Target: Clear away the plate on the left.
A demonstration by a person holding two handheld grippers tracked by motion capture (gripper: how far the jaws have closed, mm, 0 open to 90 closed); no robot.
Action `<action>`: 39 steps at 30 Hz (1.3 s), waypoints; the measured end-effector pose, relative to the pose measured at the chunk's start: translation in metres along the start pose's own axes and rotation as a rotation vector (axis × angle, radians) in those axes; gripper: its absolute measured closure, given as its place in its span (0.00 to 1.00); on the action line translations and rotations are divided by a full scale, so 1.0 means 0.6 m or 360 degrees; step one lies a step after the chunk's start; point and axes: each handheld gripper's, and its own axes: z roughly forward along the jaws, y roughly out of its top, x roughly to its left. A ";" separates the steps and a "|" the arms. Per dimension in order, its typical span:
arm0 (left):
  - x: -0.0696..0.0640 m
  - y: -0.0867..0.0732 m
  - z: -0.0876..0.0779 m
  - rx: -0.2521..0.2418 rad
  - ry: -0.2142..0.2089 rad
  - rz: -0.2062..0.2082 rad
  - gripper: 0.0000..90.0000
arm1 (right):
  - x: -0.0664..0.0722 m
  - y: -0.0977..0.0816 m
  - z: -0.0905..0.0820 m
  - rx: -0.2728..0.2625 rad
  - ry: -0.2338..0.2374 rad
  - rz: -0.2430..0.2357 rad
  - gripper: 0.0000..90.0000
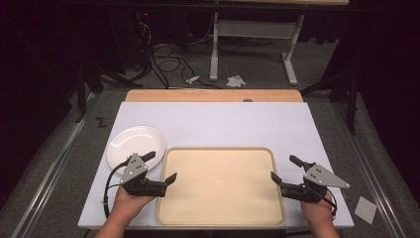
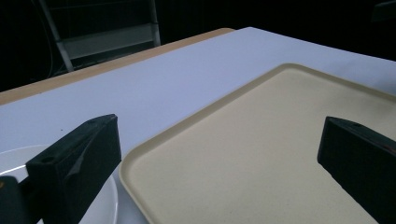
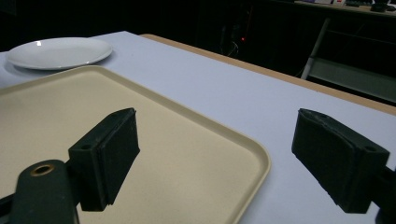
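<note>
- Your table (image 1: 213, 121) carries the beige tray (image 1: 220, 186) at 6 o'clock, long axis running 9 to 3, with nothing in it.
- The white plate (image 1: 130, 144) sits at the tray's 10 o'clock, just beside its corner, bare.
- Your left gripper (image 1: 159, 168) and right gripper (image 1: 282, 168) flank the tray, jaws spread wide, holding nothing.

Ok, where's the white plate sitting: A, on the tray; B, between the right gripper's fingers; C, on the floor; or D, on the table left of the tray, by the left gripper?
D: the high view shows the plate on the table, left of the tray, next to the left gripper.
</note>
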 end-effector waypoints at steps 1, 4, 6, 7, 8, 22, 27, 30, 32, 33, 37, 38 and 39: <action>0.002 0.000 -0.002 -0.0002 0.0009 0.0005 0.00 | 0.000 0.000 0.000 0.0001 0.0001 -0.0005 0.17; 0.010 0.000 -0.006 -0.0013 0.0028 -0.0007 0.00 | -0.001 0.000 0.000 0.0002 0.0000 -0.0007 0.17; 0.018 -0.002 -0.010 -0.0012 0.0044 -0.0019 0.00 | -0.001 0.000 -0.001 -0.0003 -0.0004 -0.0009 0.17; 0.021 -0.002 -0.011 -0.0014 0.0051 -0.0024 0.00 | -0.001 0.001 -0.001 -0.0007 -0.0004 -0.0009 0.17; 0.024 -0.003 -0.013 -0.0021 0.0047 -0.0034 0.01 | -0.002 0.001 -0.001 -0.0008 -0.0003 -0.0010 0.17; 0.087 -0.016 -0.057 -0.0093 0.0206 -0.0203 0.01 | -0.001 0.001 -0.001 -0.0007 0.0000 -0.0005 0.17; 0.104 -0.023 -0.070 -0.0108 0.0254 -0.0245 0.02 | -0.001 0.001 -0.001 -0.0006 -0.0004 -0.0005 0.17; 0.114 -0.028 -0.076 -0.0115 0.0282 -0.0273 0.02 | -0.003 -0.002 -0.001 0.0002 -0.0015 0.0009 0.17; 0.119 -0.030 -0.078 -0.0117 0.0304 -0.0278 0.02 | -0.005 -0.004 -0.001 0.0007 -0.0026 0.0028 0.17; 0.121 -0.031 -0.078 -0.0119 0.0309 -0.0278 0.02 | -0.007 -0.004 -0.002 0.0006 -0.0031 0.0029 0.17; 0.123 -0.030 -0.079 -0.0104 0.0363 -0.0232 0.01 | -0.008 -0.004 -0.003 0.0004 -0.0040 0.0024 0.17; 0.123 -0.030 -0.079 -0.0099 0.0376 -0.0211 0.01 | -0.007 -0.004 -0.003 0.0003 -0.0037 0.0014 0.17; 0.123 -0.029 -0.078 -0.0094 0.0379 -0.0200 0.01 | -0.007 -0.004 -0.002 0.0007 -0.0034 0.0014 0.17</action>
